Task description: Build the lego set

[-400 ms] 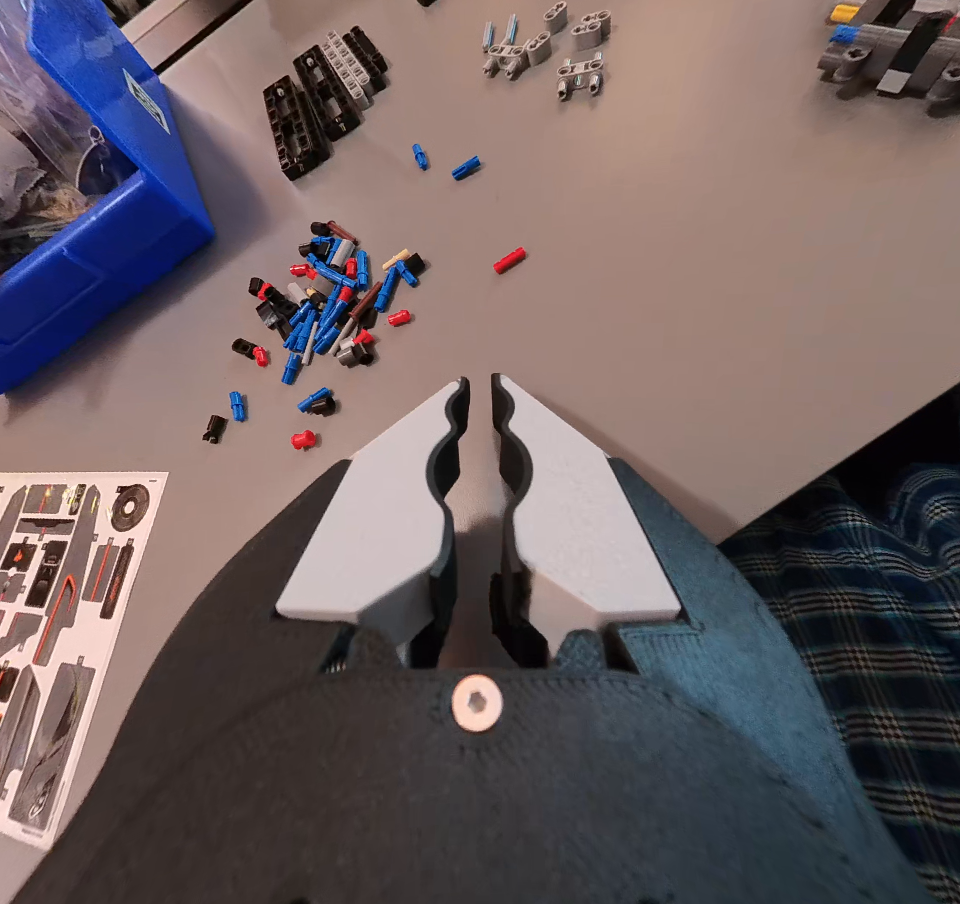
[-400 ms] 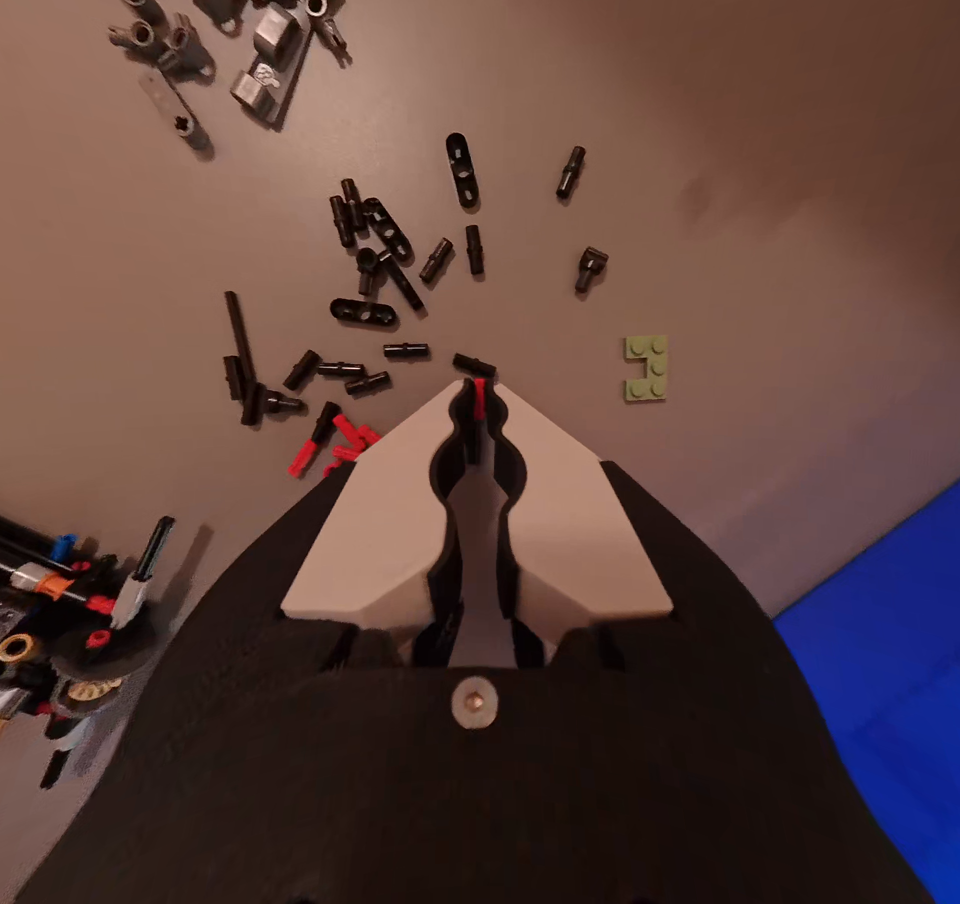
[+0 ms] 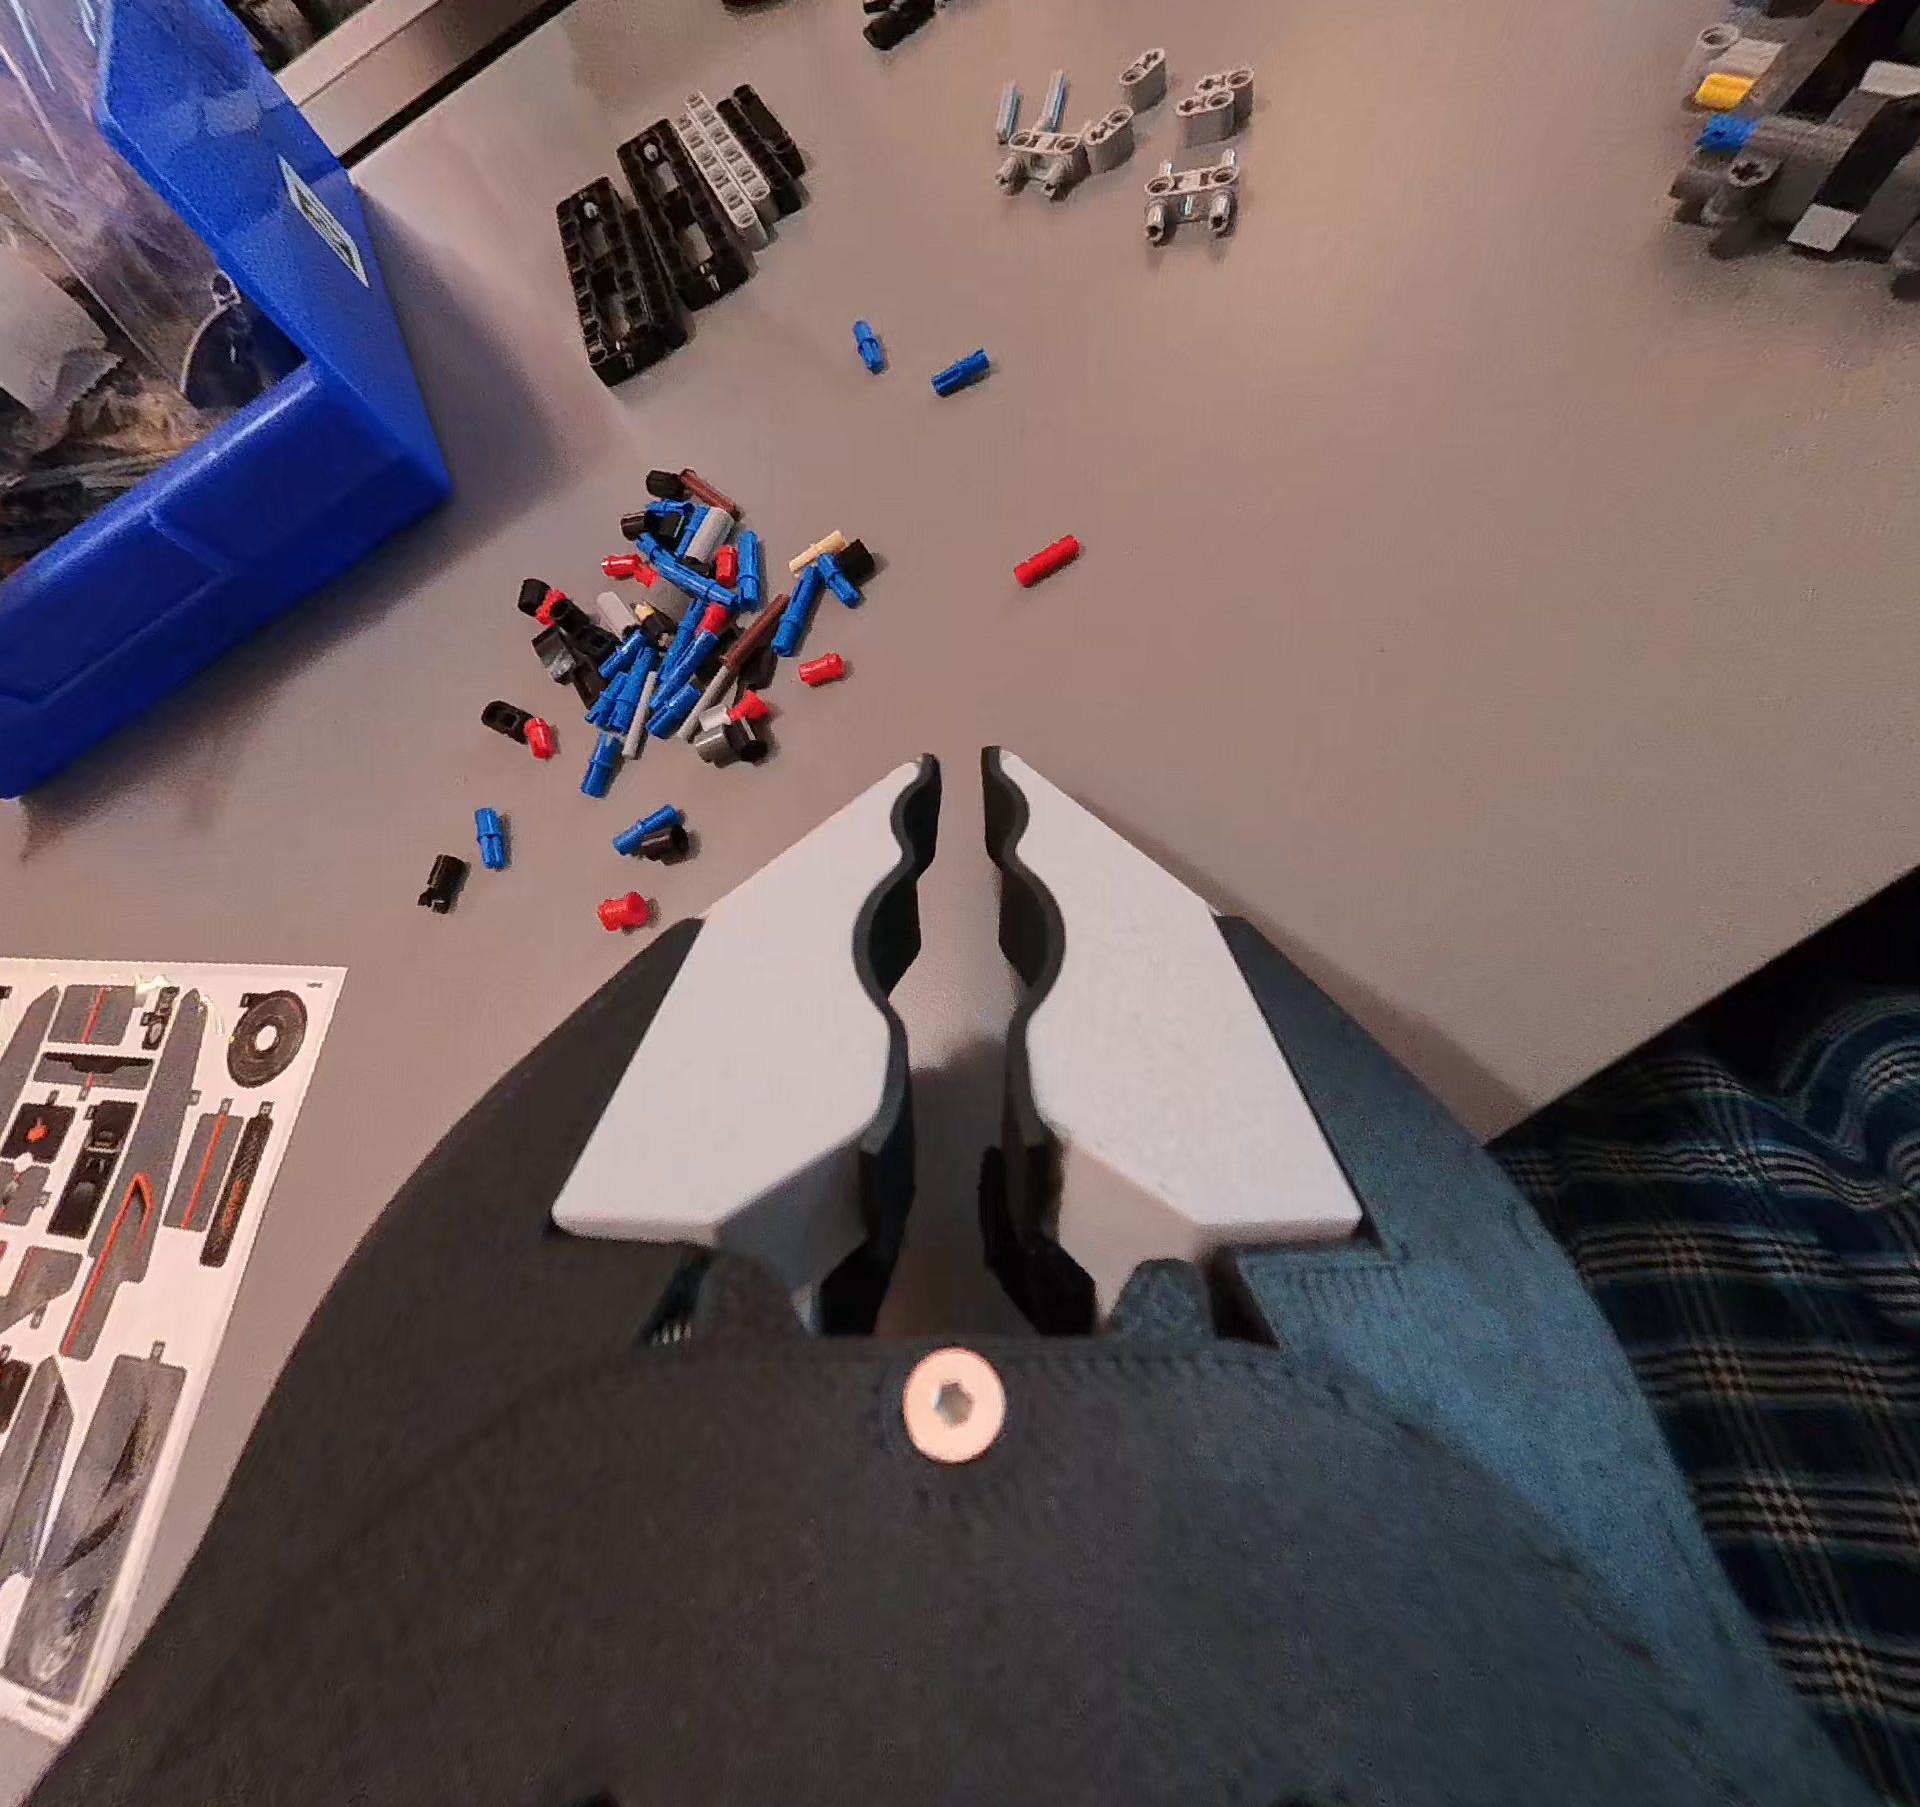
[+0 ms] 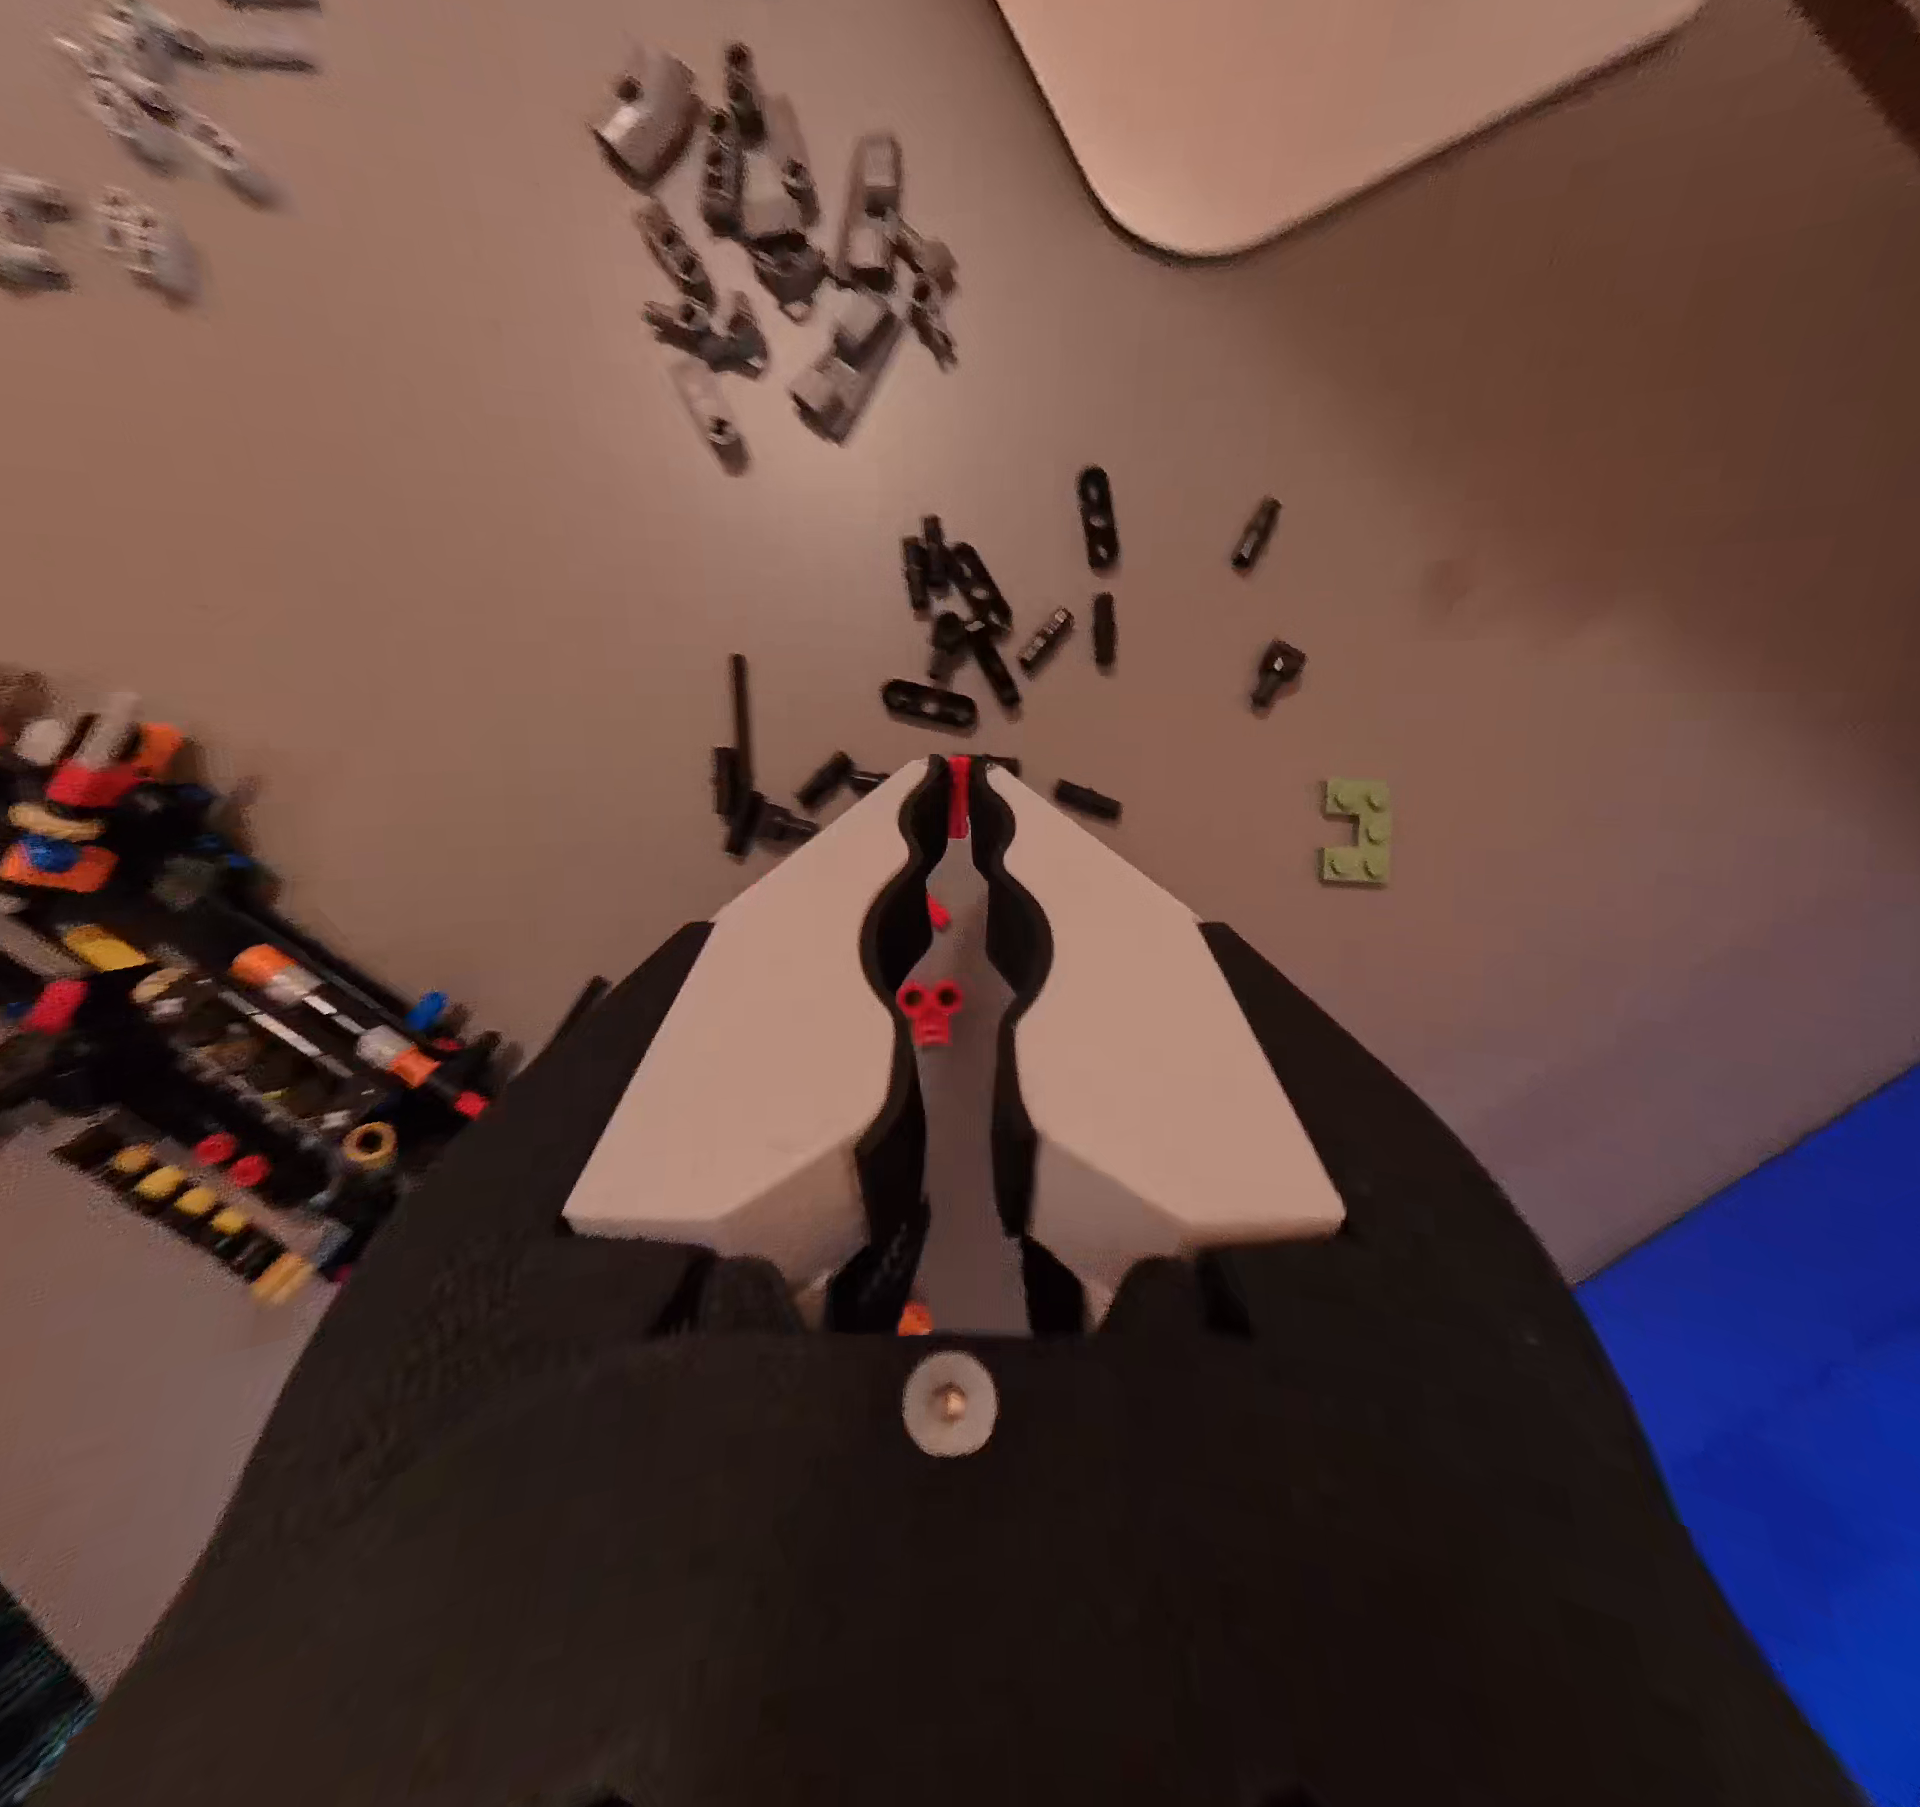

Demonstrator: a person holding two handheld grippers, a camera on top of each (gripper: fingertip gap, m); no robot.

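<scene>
Red pin (image 4: 958, 793) pinched in the right gripper (image 4: 958, 770); the left gripper (image 3: 961, 770) hangs slightly parted, empty. Partly built model (image 4: 208, 1019) at nine o'clock, loose pins (image 3: 675, 635) unsorted at eleven: much apparently remains.

Smooth grey table (image 3: 1455, 614), warm light

A thin red pin (image 4: 958, 793) stands clamped between the right jaws' tips; the part-built model (image 4: 223, 1061), black with orange, yellow and red pieces, lies on the desk (image 4: 1558, 614) nearby.
</scene>
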